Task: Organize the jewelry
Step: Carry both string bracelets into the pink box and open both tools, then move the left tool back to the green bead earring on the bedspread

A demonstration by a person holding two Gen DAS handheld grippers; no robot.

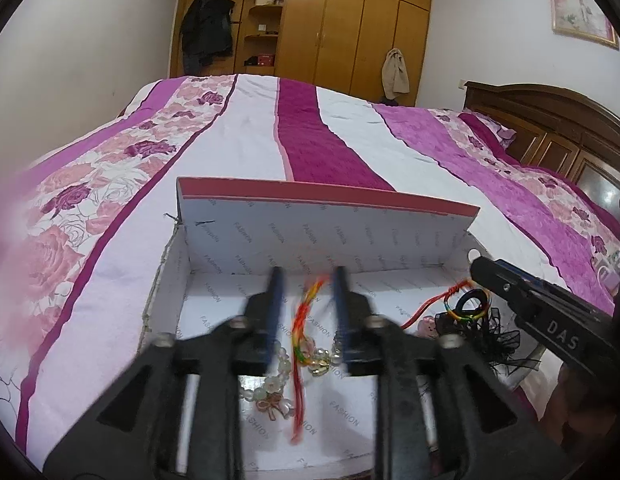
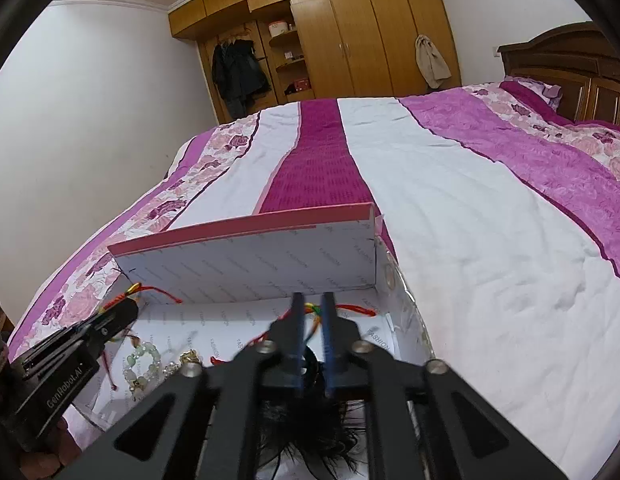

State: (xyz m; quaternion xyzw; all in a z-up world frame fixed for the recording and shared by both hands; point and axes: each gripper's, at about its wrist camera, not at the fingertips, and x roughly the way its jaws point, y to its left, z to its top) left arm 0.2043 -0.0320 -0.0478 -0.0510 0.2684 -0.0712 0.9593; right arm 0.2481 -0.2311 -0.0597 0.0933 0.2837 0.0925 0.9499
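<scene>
Left wrist view. Shows the left claw [image 1: 308, 276] slightly spread and pinching nothing, with a braided red-yellow cord [image 1: 304, 320] loose between the blue fingers [image 1: 276, 300], apparently untouched by the pads, though blurred. Finds the jewelry inside the white cardboard box [image 1: 330, 232] on the bed [image 1: 250, 140]: a bracelet of glassy round beads [image 1: 276, 376], thin limp cords, a black feathery piece [image 1: 498, 336]. Risks a tangle here: could hook the cord on one finger and drag the beads along, because of soft strands lying across each other.

Right wrist view. Shows the right claw [image 2: 313, 300] also a little apart, gripping nothing visible, just above the black feathery piece, with a thin red string [image 2: 358, 310] behind the fingers. Could snag the fluffy fibres on closing, or lift the string by accident. Could also push the light box or bend its standing lid [image 2: 250, 256], being only thin card on a soft quilt.
</scene>
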